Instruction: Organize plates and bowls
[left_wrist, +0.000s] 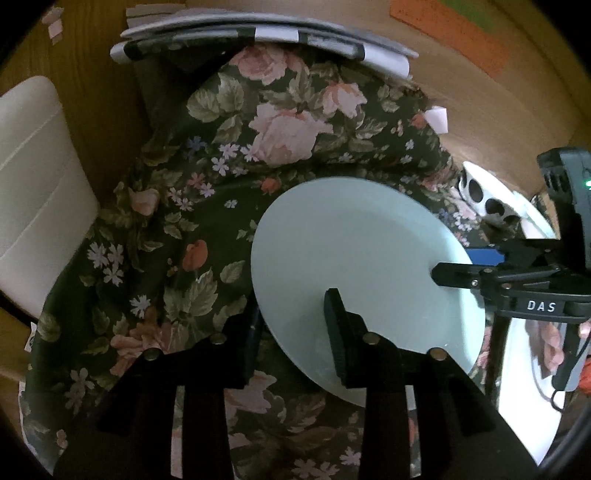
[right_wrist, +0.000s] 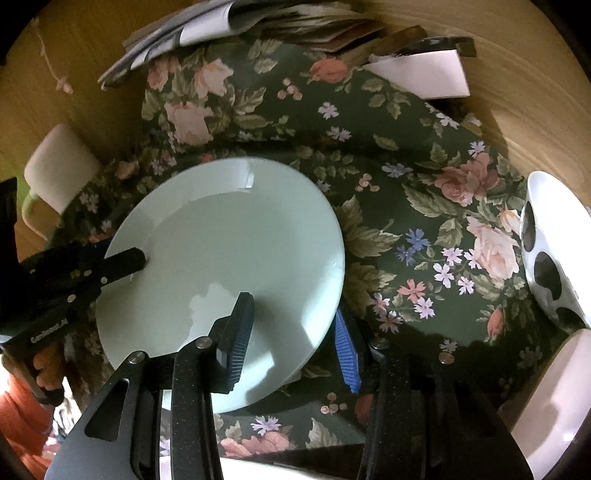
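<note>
A pale green plate (left_wrist: 351, 258) (right_wrist: 229, 236) hangs tilted just above a dark floral tablecloth (left_wrist: 177, 192) (right_wrist: 402, 122), held from two sides. My left gripper (left_wrist: 295, 328) is shut on its near rim, one finger on top and the other under the edge. In the right wrist view the left gripper (right_wrist: 118, 254) reaches in from the left. My right gripper (right_wrist: 291, 339) is shut on the opposite rim, with the black finger on the plate and the blue finger beneath it. In the left wrist view the right gripper (left_wrist: 458, 266) comes in from the right.
A white bowl with black spots (left_wrist: 480, 195) (right_wrist: 546, 266) lies at the cloth's right edge. Papers and magazines (left_wrist: 258, 33) (right_wrist: 184, 29) lie along the far edge. A white chair (left_wrist: 37, 192) (right_wrist: 59, 166) stands at the left. Another white chair seat (right_wrist: 554, 406) sits bottom right.
</note>
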